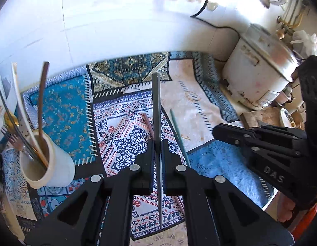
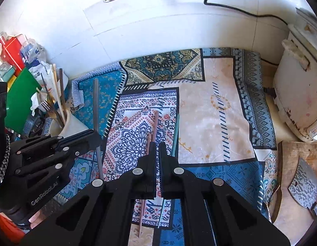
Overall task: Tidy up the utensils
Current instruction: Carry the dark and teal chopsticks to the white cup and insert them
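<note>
Black lettering "GenRobot_AI" marks my left gripper (image 2: 96, 138), clamped on a grey chopstick (image 1: 157, 106) above the patterned cloth (image 1: 199, 102). My right gripper (image 2: 157, 145) is closed on nothing; its side reads "DAS", partly cut off. Pink chopstick (image 2: 153, 135) and green chopstick (image 2: 176, 135) lie on the cloth, the white holder (image 1: 55, 164) at left. Only the right view shows a cleaver (image 2: 304, 186).

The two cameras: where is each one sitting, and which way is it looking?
Left wrist: sits on the left gripper, looking down at the patterned patchwork cloth; its black fingers pinch a thin grey chopstick; the right gripper shows.
Right wrist: sits on the shut right gripper, looking down; the left gripper shows.
Shared: cloth, grey chopstick, white ceramic utensil cup, white rice cooker.
</note>
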The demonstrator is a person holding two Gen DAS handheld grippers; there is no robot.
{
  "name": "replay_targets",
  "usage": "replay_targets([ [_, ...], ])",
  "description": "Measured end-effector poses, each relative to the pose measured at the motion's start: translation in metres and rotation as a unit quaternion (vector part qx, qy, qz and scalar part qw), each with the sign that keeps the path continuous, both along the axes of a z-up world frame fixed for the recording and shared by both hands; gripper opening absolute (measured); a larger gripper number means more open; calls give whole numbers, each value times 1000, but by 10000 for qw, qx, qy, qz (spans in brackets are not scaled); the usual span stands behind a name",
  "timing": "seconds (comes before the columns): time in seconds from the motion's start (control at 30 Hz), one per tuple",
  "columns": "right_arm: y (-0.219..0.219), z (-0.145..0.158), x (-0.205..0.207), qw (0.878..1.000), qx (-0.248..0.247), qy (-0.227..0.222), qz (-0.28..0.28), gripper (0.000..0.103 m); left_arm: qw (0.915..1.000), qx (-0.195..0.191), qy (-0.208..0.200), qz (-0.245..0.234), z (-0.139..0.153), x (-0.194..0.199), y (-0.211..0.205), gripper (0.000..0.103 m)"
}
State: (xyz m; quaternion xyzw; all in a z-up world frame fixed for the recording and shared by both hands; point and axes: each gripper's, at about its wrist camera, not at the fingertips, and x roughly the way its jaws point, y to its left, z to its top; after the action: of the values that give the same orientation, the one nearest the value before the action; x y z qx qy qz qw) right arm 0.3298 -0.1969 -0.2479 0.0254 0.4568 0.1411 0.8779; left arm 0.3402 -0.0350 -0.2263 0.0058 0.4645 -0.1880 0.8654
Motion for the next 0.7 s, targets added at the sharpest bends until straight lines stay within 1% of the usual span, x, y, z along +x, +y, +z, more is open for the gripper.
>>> replay_targets([
  [0.1,5,-1,-1,10000,-77,24,3,2,10000,-26,-31,18,3,-4,7,4],
  [0.2,1,-14,5,9996,-5,284,-41,4,10000,-30,-30,67,5,-7,14,4],
  [0.23,0,-22,8,9991,-103,391,-126,5,9999,-39,-27,88,6,-8,17,4],
  [0.3,-2,-37,16,9976,-186,625,-222,17,9999,-71,-22,141,6,-9,21,4],
  [0.33,-4,-47,22,9964,-162,797,-242,18,9998,-82,-29,185,6,-9,24,4],
  [0.4,-5,-63,32,9942,-123,1023,-298,18,9996,-106,-54,258,7,-10,30,4],
  [0.47,-2,-76,41,9925,-276,1147,-317,18,9994,-147,-47,323,7,-9,34,4],
  [0.57,5,-92,57,9906,-474,1226,-365,18,9990,-151,-58,421,7,-10,41,4],
  [0.7,12,-103,73,9890,-629,1280,-398,18,9984,-155,-99,526,10,-11,50,4],
])
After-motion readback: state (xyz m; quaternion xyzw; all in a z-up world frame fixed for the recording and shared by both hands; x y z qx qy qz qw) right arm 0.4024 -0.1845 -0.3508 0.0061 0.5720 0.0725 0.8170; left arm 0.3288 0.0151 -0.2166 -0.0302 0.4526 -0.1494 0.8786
